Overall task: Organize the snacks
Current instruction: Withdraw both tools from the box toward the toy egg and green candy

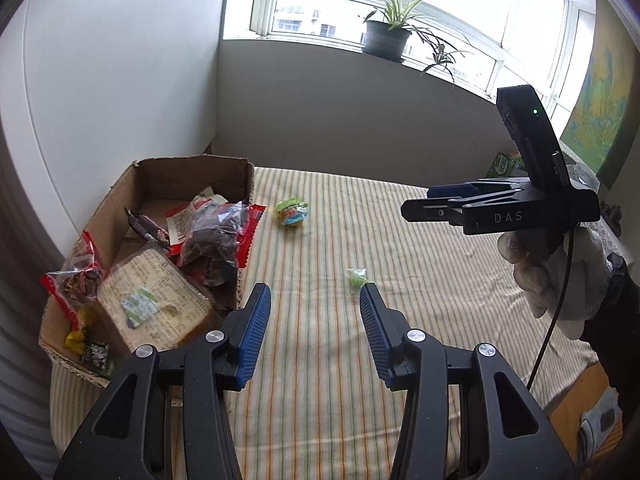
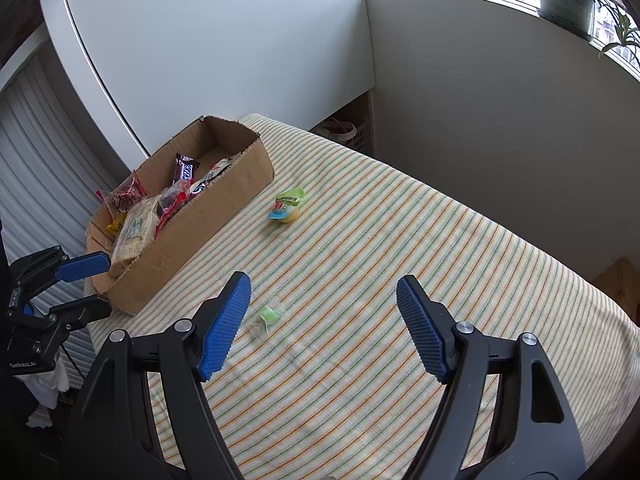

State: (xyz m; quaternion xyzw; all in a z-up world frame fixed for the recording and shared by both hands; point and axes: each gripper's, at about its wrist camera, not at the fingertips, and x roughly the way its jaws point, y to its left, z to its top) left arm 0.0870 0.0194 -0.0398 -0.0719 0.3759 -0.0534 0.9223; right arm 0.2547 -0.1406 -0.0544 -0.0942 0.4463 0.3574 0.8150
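cardboard box [image 2: 192, 236] holding snacks; jelly cup [image 2: 289, 208], green candy [image 2: 267, 315] on cloth.

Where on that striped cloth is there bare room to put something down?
Most of the cloth is bare: the stretch right of the jelly cup and green candy, toward the wall. The box is crowded at its near end, with bare floor only at its far end.

Both wrist views look down, from opposite sides, sharing the cardboard box [image 1: 152, 248].
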